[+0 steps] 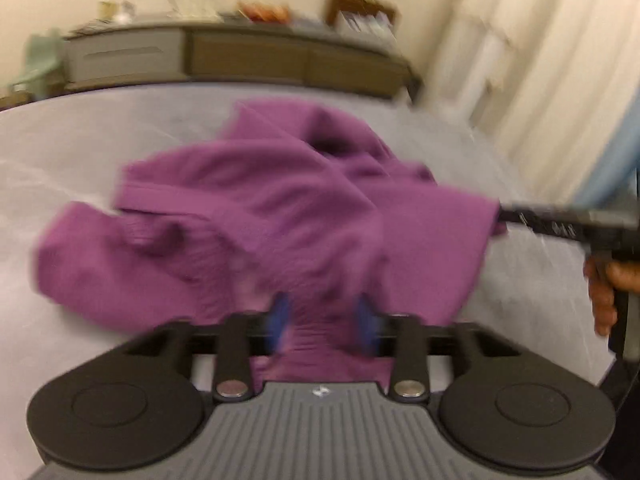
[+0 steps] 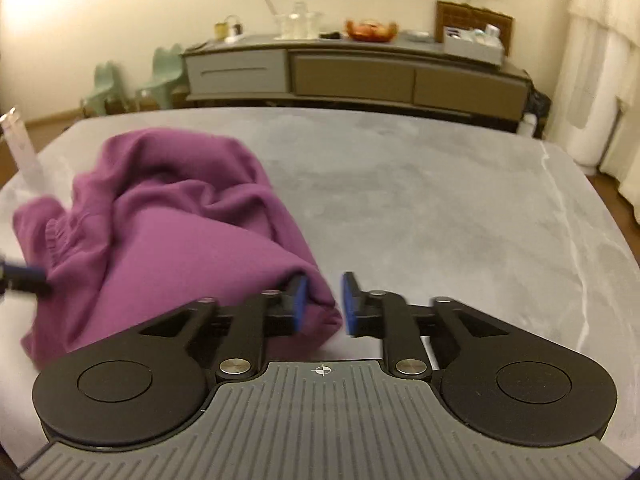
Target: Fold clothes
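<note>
My left gripper (image 1: 322,320) has its blue pads spread with a bunch of the purple sweater (image 1: 256,216) running between them, though the blur keeps me from telling whether they pinch it or only straddle it; I judge I am here to lift a hem so the heap can be spread flat. The sweater lies crumpled on the grey marbled table (image 1: 80,140), filling the middle of this view, a ribbed cuff at nine o'clock. At three o'clock the right gripper (image 2: 324,304) touches the cloth's edge (its hand too). Its own camera shows what mine cannot: its fingers stand apart, a fold of sweater (image 2: 168,236) lying against the left pad only, bare table (image 2: 440,200) from twelve to three o'clock.
</note>
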{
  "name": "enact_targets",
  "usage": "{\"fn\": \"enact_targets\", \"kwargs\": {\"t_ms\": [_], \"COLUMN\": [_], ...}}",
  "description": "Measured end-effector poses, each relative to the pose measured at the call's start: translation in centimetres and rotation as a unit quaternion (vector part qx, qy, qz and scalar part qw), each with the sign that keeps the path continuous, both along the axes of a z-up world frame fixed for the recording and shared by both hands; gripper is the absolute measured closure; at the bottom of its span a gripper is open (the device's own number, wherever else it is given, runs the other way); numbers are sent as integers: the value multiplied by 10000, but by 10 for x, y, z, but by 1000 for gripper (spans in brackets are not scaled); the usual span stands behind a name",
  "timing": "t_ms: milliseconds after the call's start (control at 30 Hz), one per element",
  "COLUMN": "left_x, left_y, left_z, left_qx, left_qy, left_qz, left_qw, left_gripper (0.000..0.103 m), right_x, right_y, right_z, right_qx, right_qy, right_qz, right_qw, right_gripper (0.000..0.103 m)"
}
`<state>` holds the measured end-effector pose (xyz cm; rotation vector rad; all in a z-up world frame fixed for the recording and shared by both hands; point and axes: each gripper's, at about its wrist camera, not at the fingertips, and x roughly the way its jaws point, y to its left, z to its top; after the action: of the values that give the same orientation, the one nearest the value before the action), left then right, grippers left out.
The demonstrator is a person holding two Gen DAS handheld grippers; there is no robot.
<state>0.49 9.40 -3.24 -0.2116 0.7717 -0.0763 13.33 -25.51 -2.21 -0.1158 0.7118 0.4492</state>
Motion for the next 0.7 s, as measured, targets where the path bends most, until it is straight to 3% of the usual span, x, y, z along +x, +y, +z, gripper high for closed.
{"fn": "enact_targets", "kwargs": {"t_ms": [33,133,267,300,400,433,467,500,533,600,633,700], "left_x": [-9,-18,6,10,28,36,45,53,61,66,63,52], "left_y": [8,36,31,19,-24,-35,-44,-46,-46,-23,-6,40], "left_z": [3,14,3,-1,-20,-33,-40,-41,-40,1,34,99], "left_qx": [-47,-293,-1152,-1166,-947,-735,-477,-281,-145,-386,-325,-507], "left_qy": [-160,-387,19,72,232,295,372,405,413,-28,-490,-1260], "left_qz": [213,958,786,646,188,82,30,-4,-33,113,329,877], "left_qw": [9996,9942,9902,9910,9951,9968,9982,9988,9990,9992,9977,9868], "left_gripper": [31,24,19,17,13,21,36,81,94,95,95,95], "right_x": [1,7,4,6,11,13,14,15,15,15,14,12], "right_y": [-4,-19,-27,-24,-11,-8,-6,-5,-5,-10,-14,-23], "right_z": [1,5,6,4,-10,-14,-19,-22,-24,-24,-23,-17], "right_qx": [121,631,1392,1443,1316,1257,1187,1143,1121,1158,1200,1372], "right_qy": [-17,40,265,311,455,490,527,549,564,552,522,389], "right_qz": [-45,-287,-413,-437,-456,-463,-470,-474,-479,-552,-603,-694], "right_qw": [9999,9976,9890,9881,9892,9898,9904,9908,9909,9902,9896,9873], "right_gripper": [57,52,41,35,34,34,34,34,34,34,34,34]}}
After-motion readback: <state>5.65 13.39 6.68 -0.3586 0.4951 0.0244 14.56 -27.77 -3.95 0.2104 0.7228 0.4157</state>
